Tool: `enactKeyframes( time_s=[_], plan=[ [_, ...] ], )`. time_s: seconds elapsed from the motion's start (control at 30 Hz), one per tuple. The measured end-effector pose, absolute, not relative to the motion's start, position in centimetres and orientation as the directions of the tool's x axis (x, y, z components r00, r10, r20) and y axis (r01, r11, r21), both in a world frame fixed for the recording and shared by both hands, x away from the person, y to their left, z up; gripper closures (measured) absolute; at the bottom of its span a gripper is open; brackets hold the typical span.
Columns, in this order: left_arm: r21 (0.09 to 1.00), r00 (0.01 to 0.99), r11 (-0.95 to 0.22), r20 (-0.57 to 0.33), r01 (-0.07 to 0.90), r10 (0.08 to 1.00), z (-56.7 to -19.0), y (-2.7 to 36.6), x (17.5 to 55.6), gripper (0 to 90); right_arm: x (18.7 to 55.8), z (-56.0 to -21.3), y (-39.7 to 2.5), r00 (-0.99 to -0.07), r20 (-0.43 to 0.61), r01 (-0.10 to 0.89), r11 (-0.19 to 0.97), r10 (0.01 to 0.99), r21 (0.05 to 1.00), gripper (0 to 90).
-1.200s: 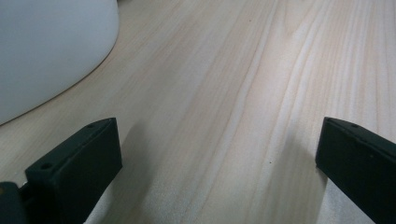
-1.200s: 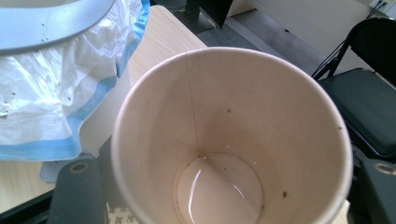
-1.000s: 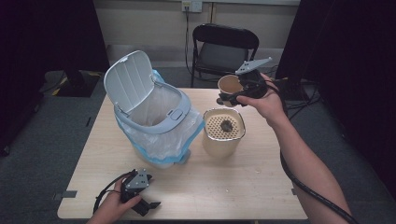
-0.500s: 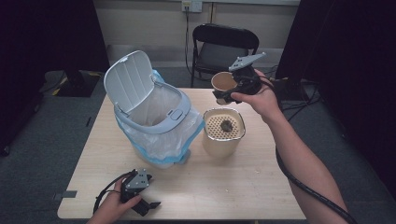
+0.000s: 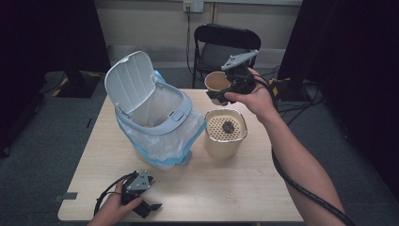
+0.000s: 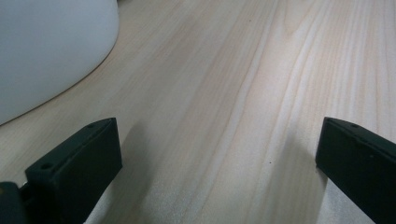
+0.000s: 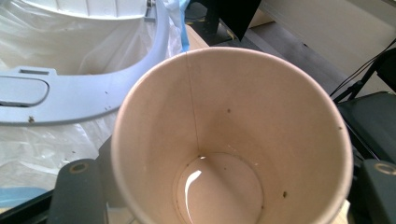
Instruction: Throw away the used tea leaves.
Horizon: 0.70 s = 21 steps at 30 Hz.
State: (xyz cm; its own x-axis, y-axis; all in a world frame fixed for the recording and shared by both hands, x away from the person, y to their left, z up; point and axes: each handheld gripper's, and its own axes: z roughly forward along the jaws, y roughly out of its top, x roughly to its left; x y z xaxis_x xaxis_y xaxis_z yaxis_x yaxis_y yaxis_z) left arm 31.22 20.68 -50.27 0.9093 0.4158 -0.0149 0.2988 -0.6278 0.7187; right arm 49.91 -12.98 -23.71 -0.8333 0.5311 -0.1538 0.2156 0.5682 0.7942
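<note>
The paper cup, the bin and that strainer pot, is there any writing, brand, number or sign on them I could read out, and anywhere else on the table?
None can be read.
Paper cup: plain inside and out, no print.
Bin: lid and rim bare; no label visible.
Strainer pot: unmarked.
Right gripper and left gripper: no legible marking.
Table: bare wood.

Paper cup (image 7: 231, 140) base: cut off by the bottom edge of the right gripper view; the outer wall is hidden behind its own rim.
Right gripper (image 5: 225, 94) jaws: largely hidden behind the paper cup.
Bin (image 5: 155, 120) base: hidden under the liner bag (image 5: 186, 136).
Dark lump (image 5: 228, 126) on the strainer lid right of the bin: too small to identify.
Left gripper (image 5: 149, 207) tips, in front of the bin: small and dark in the high view.
</note>
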Motion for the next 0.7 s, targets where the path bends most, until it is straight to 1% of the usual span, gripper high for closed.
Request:
enactKeyframes(
  time_s=[0.7],
  plan=[
    [0.721,0.908,-0.624,-0.017,0.302,0.419,-50.3,20.7,31.2,0.0,49.4,-22.4,-10.3,-0.867,-0.139,0.185,0.568,0.478,0.802,27.1]
  ],
)
